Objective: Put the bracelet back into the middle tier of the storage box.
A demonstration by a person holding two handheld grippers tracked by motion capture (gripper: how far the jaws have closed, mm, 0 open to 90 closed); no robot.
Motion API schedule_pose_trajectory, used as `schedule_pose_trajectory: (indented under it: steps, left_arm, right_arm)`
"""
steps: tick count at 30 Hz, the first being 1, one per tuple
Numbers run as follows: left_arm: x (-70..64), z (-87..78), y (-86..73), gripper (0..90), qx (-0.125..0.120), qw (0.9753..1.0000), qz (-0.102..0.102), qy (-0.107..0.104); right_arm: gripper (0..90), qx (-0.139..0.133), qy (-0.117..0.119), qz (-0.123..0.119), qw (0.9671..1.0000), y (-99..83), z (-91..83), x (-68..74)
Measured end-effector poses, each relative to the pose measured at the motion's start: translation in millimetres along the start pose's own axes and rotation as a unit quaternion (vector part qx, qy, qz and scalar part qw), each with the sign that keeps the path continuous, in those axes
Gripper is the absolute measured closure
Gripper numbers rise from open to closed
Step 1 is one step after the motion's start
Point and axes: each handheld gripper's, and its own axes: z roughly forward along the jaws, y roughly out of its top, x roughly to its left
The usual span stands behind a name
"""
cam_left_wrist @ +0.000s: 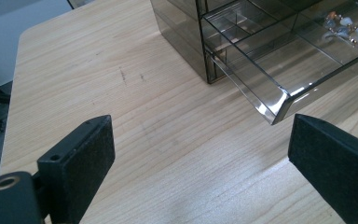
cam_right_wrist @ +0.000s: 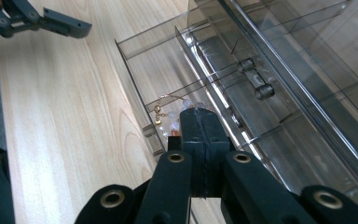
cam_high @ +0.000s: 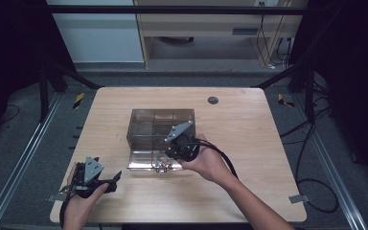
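A smoky clear drawer box [cam_high: 160, 125] sits mid-surface [cam_high: 249, 143], its lowest drawer [cam_high: 146, 163] pulled out toward the person. The right gripper [cam_high: 172, 154] hovers over a beaded bracelet [cam_right_wrist: 168, 122] in that drawer, jaws pressed together, seemingly empty. The left gripper [cam_high: 116, 178] rests near the surface's front left corner, jaws wide apart, holding nothing.

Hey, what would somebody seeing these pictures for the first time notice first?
A smoky clear drawer box mid-table, its bottom drawer pulled out toward the person. The right gripper, jaws shut, pokes into that drawer over a beaded chain. The left gripper waits open at the table's near left corner.
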Motion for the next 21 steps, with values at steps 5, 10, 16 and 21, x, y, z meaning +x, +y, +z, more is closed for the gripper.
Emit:
schedule_pose_trajectory:
  steps: [5,10,16,21]
  left_arm:
    - [-1.2,-1.9,4.9,7.9,-0.006,0.9999,-0.008,-0.01]
    - [1.5,-1.7,11.5,8.0,-0.009,0.9999,-0.009,-0.008]
    - [1.3,0.1,25.3,8.2,-0.011,0.9999,-0.003,-0.013]
    - [0.2,2.9,41.3,8.4,-0.015,0.9996,0.0,-0.025]
  right_arm:
    - [90.0,-0.015,-0.005,0.015,0.9998,-12.1,-8.0,4.5]
    - [90.0,-0.022,-0.007,0.023,0.9995,-20.4,-11.5,6.9]
    - [90.0,-0.035,-0.011,0.043,0.9984,-30.2,-11.3,9.7]
    - [90.0,-0.045,-0.015,0.059,0.9971,-39.1,-9.9,12.9]
